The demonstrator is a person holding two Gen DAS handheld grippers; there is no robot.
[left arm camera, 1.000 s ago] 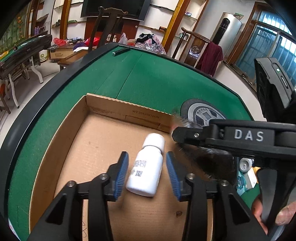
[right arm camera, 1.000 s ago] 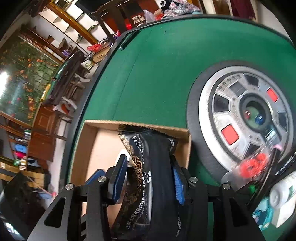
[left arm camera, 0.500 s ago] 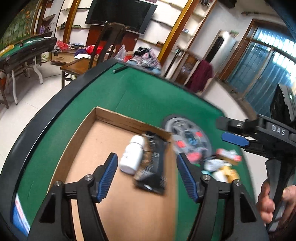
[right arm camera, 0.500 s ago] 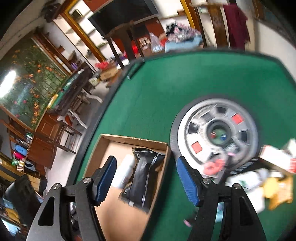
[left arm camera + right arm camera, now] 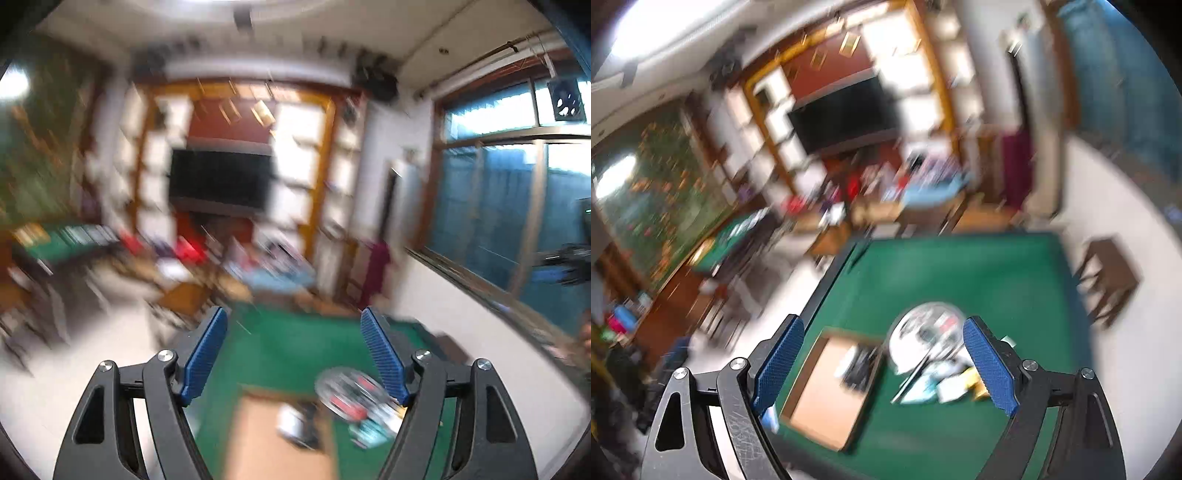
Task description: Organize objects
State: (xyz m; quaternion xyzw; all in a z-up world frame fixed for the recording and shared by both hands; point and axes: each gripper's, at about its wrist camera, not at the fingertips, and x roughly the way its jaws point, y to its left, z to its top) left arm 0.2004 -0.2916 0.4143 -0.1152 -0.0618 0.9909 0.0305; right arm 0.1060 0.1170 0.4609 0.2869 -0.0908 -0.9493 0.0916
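High above the green table [image 5: 960, 273], both my claws gape wide with nothing in them: left gripper [image 5: 293, 350], right gripper [image 5: 882, 360]. Cardboard box [image 5: 827, 387] sits at seven o'clock (contents blurred), loose clutter [image 5: 945, 384] at five.
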